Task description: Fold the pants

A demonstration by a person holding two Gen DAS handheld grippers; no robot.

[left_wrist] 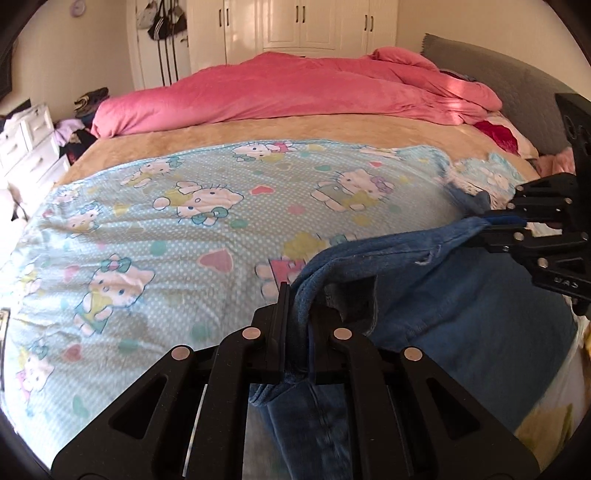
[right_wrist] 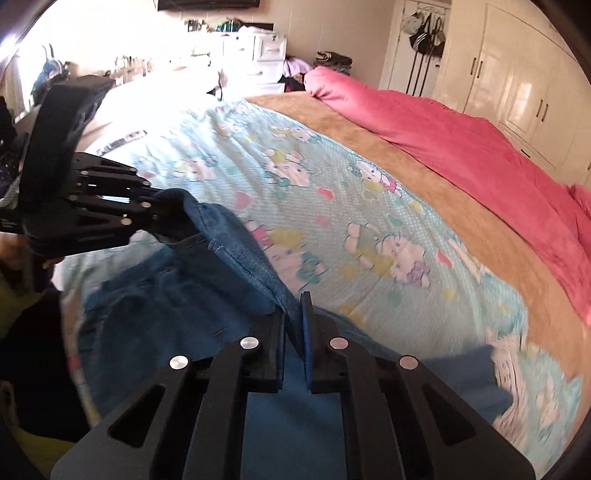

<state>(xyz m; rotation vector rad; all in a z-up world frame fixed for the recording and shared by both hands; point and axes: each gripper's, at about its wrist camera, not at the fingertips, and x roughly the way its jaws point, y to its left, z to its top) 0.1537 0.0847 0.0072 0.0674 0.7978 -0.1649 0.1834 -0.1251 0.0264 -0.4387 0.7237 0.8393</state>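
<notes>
While pants (left_wrist: 461, 332) hang over bed (left_wrist: 184, 229), left tool (left_wrist: 295, 314) & right tool (right_wrist: 293, 317) each clamp denim edge.

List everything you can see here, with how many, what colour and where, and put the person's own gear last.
jeans: one, blue denim, near edge of the bed, top edge lifted between both tongs
cartoon sheet: one, light blue with cat print, spread over the bed
blanket: one, tan, under the sheet
duvet: one, pink, bunched along the far side
headboard: one, grey, right end
wardrobe: one, white, far wall
drawers: one unit, white, left of the bed
bags: several, dark, hanging
left tongs: black, shut on the jeans
right tongs: black, shut on the jeans
</notes>
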